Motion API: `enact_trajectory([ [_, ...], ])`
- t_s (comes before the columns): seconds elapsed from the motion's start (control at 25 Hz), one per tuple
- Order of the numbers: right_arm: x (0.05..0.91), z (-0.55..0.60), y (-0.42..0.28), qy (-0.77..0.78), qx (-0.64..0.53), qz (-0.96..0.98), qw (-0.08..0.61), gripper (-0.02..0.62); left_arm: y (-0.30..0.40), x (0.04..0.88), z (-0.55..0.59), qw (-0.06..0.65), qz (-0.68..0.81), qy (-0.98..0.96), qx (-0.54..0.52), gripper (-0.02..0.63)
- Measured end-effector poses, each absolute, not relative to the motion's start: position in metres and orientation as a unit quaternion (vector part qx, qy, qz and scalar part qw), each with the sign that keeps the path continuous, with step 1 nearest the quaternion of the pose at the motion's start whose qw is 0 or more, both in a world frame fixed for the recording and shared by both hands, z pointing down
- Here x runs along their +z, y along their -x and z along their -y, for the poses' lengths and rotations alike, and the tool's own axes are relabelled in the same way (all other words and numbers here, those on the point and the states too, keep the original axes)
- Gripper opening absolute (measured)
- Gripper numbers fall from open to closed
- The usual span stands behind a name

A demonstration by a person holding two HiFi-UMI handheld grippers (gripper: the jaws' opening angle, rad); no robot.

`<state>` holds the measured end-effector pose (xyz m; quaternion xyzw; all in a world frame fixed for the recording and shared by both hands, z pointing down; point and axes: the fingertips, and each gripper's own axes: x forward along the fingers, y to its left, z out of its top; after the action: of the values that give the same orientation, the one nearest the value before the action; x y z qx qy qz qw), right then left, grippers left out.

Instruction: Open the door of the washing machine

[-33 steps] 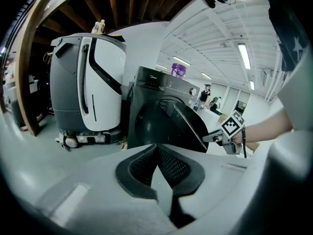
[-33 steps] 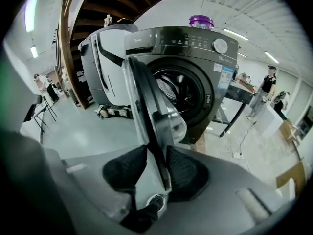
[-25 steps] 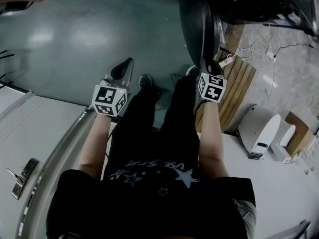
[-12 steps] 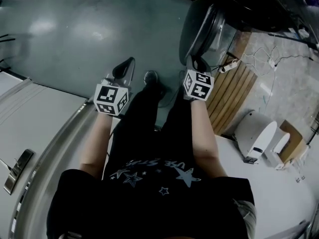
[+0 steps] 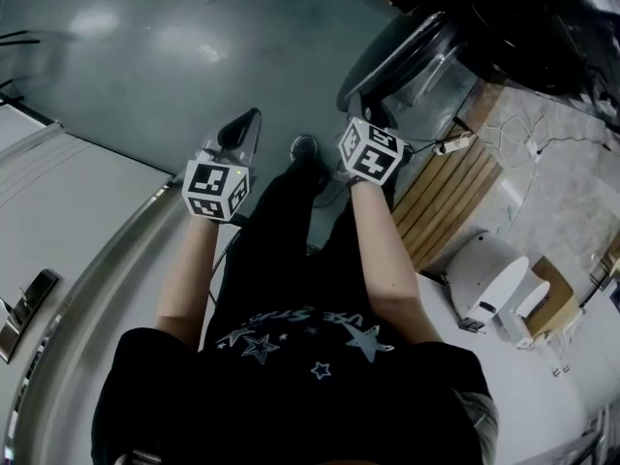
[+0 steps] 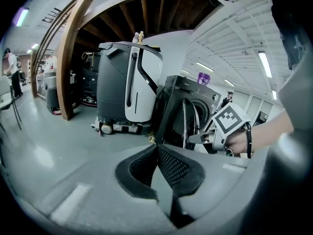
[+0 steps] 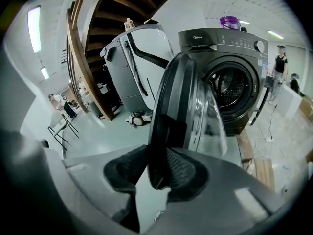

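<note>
The washing machine is a dark grey front loader at the upper right of the right gripper view, with a row of controls along its top and its round drum opening uncovered. Left of it stands a grey and white cleaning machine of about the same height. The door fills the middle of that view: a round dark frame around a clear glass bowl. It stands upright, swung well away from the machine's front. It is seen almost edge-on, so its long axis runs from top to bottom of the frame, and the bowl bulges to the right toward the drum. In the head view the door sits at the upper right, just past the right gripper. The right gripper has the door's lower rim between its jaws; both pads touch the rim while the jaws are opening. The left gripper, at centre left of the head view, hangs over bare floor, its jaws together at the tips and holding nothing. A small purple tub sits on top of the machine.
</note>
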<state>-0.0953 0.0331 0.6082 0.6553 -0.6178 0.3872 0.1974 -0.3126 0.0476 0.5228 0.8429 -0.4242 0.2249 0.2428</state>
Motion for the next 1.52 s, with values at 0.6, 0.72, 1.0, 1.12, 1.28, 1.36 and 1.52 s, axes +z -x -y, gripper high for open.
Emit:
enact_trajectory([
  [0.6, 0.605, 0.058, 0.183, -0.640, 0.419, 0.621, 0.172, 0.129, 0.380, 0.531, -0.030, 0.268, 0.504, -0.797, 0.199, 0.011],
  [0.72, 0.606, 0.073, 0.192, -0.638, 0.420, 0.624, 0.167, 0.132, 0.389, 0.532, -0.025, 0.265, 0.519, -0.789, 0.194, 0.011],
  [1.0, 0.607, 0.108, 0.213, -0.629, 0.409, 0.638, 0.170, 0.133, 0.417, 0.534, -0.025, 0.267, 0.553, -0.767, 0.184, 0.011],
  [1.12, 0.607, 0.124, 0.220, -0.621, 0.404, 0.648, 0.176, 0.133, 0.428, 0.536, -0.030, 0.270, 0.565, -0.757, 0.184, 0.011],
  [1.28, 0.607, 0.146, 0.231, -0.601, 0.382, 0.677, 0.188, 0.133, 0.440, 0.540, -0.037, 0.280, 0.580, -0.743, 0.183, 0.011],
  [1.36, 0.607, 0.154, 0.236, -0.595, 0.373, 0.685, 0.192, 0.133, 0.445, 0.540, -0.040, 0.282, 0.586, -0.737, 0.183, 0.011],
  [1.52, 0.605, 0.158, 0.239, -0.588, 0.372, 0.691, 0.198, 0.132, 0.446, 0.538, -0.041, 0.286, 0.592, -0.731, 0.180, 0.011],
])
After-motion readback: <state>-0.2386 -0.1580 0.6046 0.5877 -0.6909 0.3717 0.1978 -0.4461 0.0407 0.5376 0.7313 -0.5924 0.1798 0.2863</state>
